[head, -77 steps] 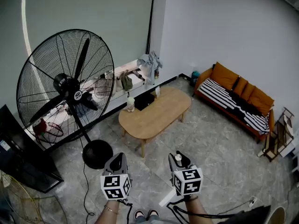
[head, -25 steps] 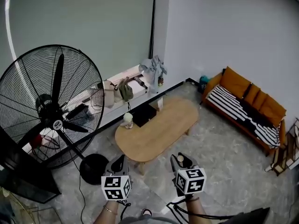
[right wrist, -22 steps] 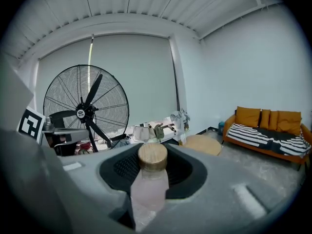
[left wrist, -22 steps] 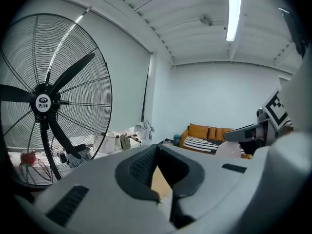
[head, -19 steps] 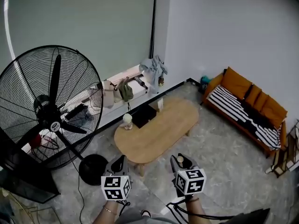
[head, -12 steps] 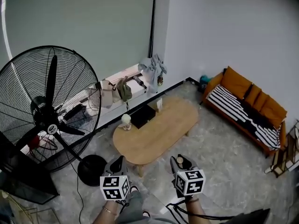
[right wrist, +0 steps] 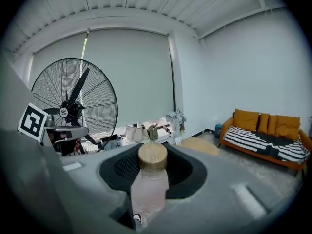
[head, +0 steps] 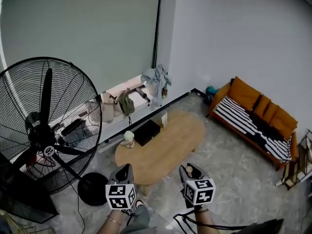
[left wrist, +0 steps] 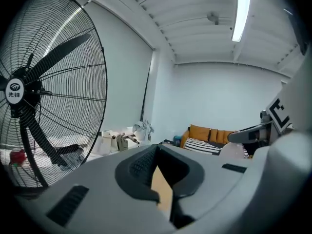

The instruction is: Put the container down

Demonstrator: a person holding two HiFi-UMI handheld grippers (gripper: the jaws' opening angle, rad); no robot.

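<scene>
My right gripper (head: 189, 169) is shut on the container (right wrist: 147, 183), a clear pinkish bottle with a round wooden lid (right wrist: 152, 156). The bottle stands upright between the black pads (right wrist: 127, 167). In the head view only its pale lid (head: 188, 168) peeks out at the jaw tips. My left gripper (head: 125, 169) is held level beside it, jaws together and holding nothing. Both hang above the floor, just short of the near edge of an oval wooden table (head: 168, 147).
On the table's far left stand a pale cup (head: 128, 139), a black box (head: 146, 132) and a small card (head: 164, 119). A big black floor fan (head: 45, 130) stands left. An orange striped sofa (head: 254, 118) lines the right wall. Clothes lie on the window ledge (head: 134, 89).
The table has come nearer to both grippers and the fan has slid left and down in the head view. Both grippers keep their pose; the container stays held.
</scene>
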